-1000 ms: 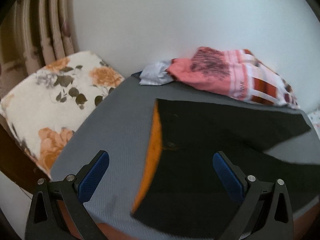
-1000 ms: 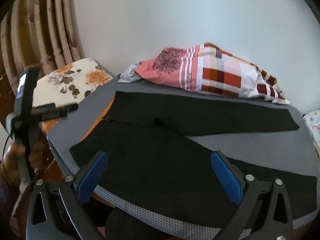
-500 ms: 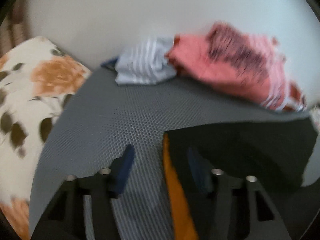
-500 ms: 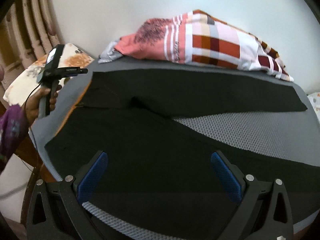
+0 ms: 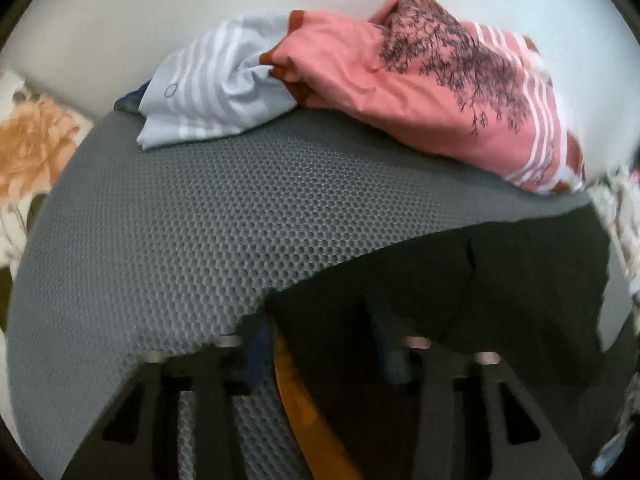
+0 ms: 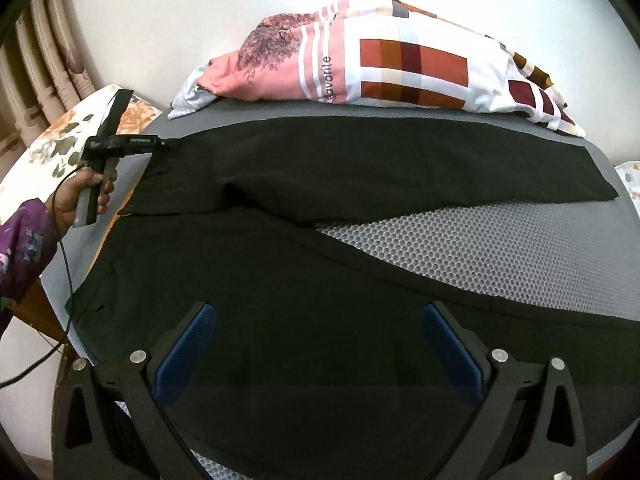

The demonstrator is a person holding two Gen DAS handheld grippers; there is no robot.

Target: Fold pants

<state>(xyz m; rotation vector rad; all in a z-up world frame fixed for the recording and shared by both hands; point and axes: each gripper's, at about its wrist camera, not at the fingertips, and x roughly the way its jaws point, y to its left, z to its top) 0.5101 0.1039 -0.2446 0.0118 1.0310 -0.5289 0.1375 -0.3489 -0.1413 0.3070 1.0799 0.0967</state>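
From my right wrist camera, going left to right: at the far left edge hang the curtains (image 6: pixel 48 68), with a floral cushion (image 6: pixel 52 144) just in front of them. My left hand (image 6: pixel 86 192), in a purple patterned sleeve (image 6: pixel 22 252), holds the left gripper (image 6: pixel 170 143) out over the far left corner of the grey mesh mat (image 6: pixel 480 248), its tip at the waistband corner of the black pants (image 6: pixel 300 280).

On my left wrist camera that gripper (image 5: pixel 320 328) has its jaws drawn in narrow; they have just been closing, and the waistband corner of the pants (image 5: pixel 500 292) lies between the blue pads (image 5: pixel 258 344), with the orange inner lining (image 5: pixel 304 404) showing at the fold. The view there is dark, and I cannot tell whether the pads are already pressing the cloth. The mat (image 5: pixel 200 240) stretches away beyond it.

The pants lie flat across the mat, waist to the left, the far leg running right toward the mat's far edge and the near leg angling toward the near right, with a wedge of bare mat between them.

My right gripper (image 6: pixel 320 348) hangs over the near leg, jaws spread wide, nothing between them.

Along the far edge against the white wall (image 6: pixel 200 0) lies a pile of bedding (image 6: pixel 400 68), pink and checked, with a pale striped cloth (image 5: pixel 216 84) at its left end.
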